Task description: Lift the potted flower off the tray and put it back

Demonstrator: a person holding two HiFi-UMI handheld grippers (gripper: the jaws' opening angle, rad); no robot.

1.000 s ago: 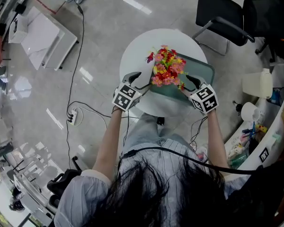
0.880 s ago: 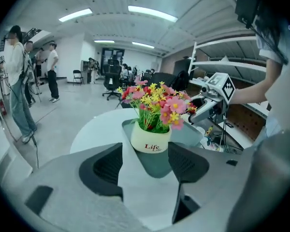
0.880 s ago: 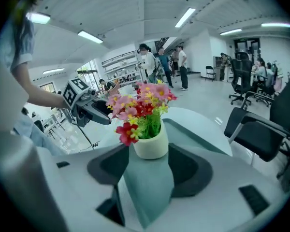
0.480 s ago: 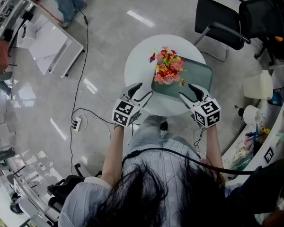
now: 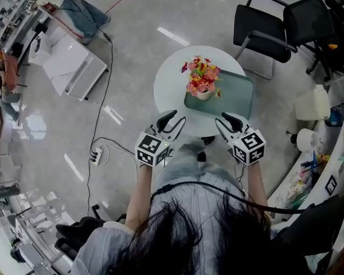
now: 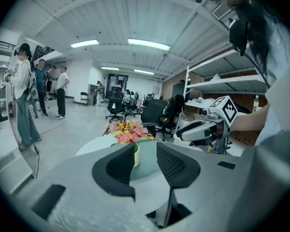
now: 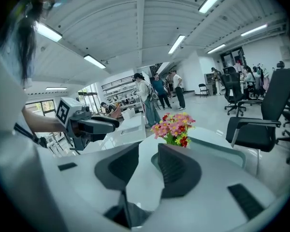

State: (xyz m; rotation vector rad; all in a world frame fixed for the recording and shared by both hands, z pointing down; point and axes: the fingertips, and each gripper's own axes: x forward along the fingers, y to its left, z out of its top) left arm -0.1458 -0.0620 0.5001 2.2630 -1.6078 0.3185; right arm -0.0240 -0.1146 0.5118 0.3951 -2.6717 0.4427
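Note:
The potted flower (image 5: 202, 82), red, pink and yellow blooms in a pale pot, stands on the left part of the green tray (image 5: 236, 96) on a round white table (image 5: 172, 82). Both grippers hover off the table's near edge, clear of the pot. My left gripper (image 5: 173, 119) and right gripper (image 5: 226, 121) are each closing with nothing between the jaws. In the left gripper view the flower (image 6: 128, 131) shows beyond the empty left gripper (image 6: 145, 153), with the right gripper (image 6: 203, 129) to the right. From the right gripper (image 7: 145, 163) the flower (image 7: 174, 126) stands ahead on the tray (image 7: 217, 146).
Black chairs (image 5: 269, 24) stand beyond the table. A power strip (image 5: 97, 152) with cables lies on the floor to the left, near white cabinets (image 5: 74, 67). People (image 6: 24, 95) stand across the room. Shelving with clutter (image 5: 312, 153) lines the right side.
Both grippers have drawn back from the tray's sides toward me and risen, and their jaws have narrowed. The potted flower stays on the tray.

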